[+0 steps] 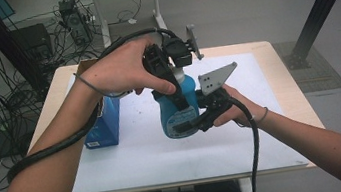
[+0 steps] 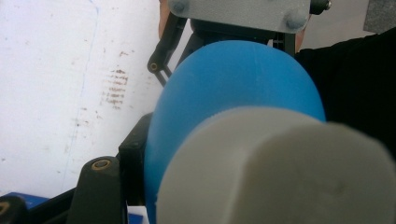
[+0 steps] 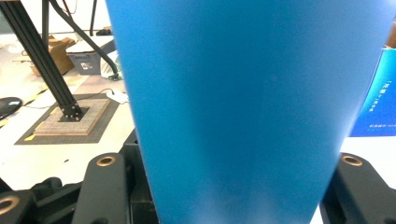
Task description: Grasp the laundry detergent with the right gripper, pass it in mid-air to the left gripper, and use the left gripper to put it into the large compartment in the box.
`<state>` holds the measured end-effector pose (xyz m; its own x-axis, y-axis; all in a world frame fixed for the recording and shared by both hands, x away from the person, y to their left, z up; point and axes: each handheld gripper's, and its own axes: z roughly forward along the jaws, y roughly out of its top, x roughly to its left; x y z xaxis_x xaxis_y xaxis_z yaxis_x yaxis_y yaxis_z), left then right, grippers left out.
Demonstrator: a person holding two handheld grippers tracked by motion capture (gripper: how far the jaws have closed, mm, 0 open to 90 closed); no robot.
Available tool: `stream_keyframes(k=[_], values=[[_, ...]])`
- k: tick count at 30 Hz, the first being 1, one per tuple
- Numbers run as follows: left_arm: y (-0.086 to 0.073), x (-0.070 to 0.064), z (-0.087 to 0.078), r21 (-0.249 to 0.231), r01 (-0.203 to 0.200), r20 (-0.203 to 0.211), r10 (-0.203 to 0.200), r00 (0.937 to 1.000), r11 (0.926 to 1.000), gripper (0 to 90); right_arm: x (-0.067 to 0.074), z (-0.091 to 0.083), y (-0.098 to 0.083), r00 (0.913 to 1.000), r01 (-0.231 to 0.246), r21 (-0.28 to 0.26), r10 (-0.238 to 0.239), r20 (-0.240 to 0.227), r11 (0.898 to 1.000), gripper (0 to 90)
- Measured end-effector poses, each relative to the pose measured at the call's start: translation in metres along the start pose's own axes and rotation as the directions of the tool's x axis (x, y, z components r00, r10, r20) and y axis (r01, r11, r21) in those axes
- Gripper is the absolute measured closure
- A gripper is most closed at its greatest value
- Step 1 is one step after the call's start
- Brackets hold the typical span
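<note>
High view. Item: blue bottle with a white cap, standing upright near the middle of the white-covered surface. The right tool came in level from the right and was clamped on the lower body. The left tool came down from above with its jaws closed at the neck and cap. A blue carton stood just beside the bottle, on its left. Step judged to be loosening or removing the cap.

Left gripper view. White cap lay close in the foreground, the blue shoulder beyond it, and the right tool farther off at the body. Jaws were nearly fully closed, judged to be gripping the cap. Recommendation: turn about the bottle's own axis and avoid sideways pull, which could tip the bottle.

Right gripper view. Blue bottle wall sat between both black jaws, which pressed on it. Recommendation: keep this grip firm and still as the counter-hold, base flat on the surface, so the body would not spin with the cap.
</note>
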<state>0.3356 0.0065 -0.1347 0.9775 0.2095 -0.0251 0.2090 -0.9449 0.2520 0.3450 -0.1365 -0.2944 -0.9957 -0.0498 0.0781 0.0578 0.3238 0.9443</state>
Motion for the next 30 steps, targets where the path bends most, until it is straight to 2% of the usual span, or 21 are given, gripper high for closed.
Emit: stream_keyframes(k=[12, 25, 27, 30], values=[[0.0032, 0.0026, -0.0001, 0.000, 0.011, -0.014, -0.011, 0.9998, 0.9999, 37.5, -0.0033, -0.0006, -0.0009, 1.0000, -0.004, -0.016, 0.004, 0.004, 1.000, 40.5], [0.0081, 0.0016, 0.0004, 0.025, 0.009, -0.029, -0.009, 0.9995, 0.9996, 37.9, -0.0044, -0.0015, -0.0047, 0.9998, 0.000, -0.044, 0.001, 0.020, 0.999, 39.2], [0.0093, 0.0014, 0.0001, 0.027, 0.009, -0.033, -0.008, 0.9994, 0.9996, 38.2, -0.0047, -0.0023, -0.0053, 0.9997, -0.009, -0.052, 0.010, 0.021, 0.999, 37.1], [0.0098, 0.0020, 0.0013, 0.039, 0.012, -0.040, -0.010, 0.9991, 0.9992, 38.3, -0.0055, -0.0035, -0.0063, 0.9992, -0.032, -0.056, 0.033, 0.023, 0.998, 27.9]])
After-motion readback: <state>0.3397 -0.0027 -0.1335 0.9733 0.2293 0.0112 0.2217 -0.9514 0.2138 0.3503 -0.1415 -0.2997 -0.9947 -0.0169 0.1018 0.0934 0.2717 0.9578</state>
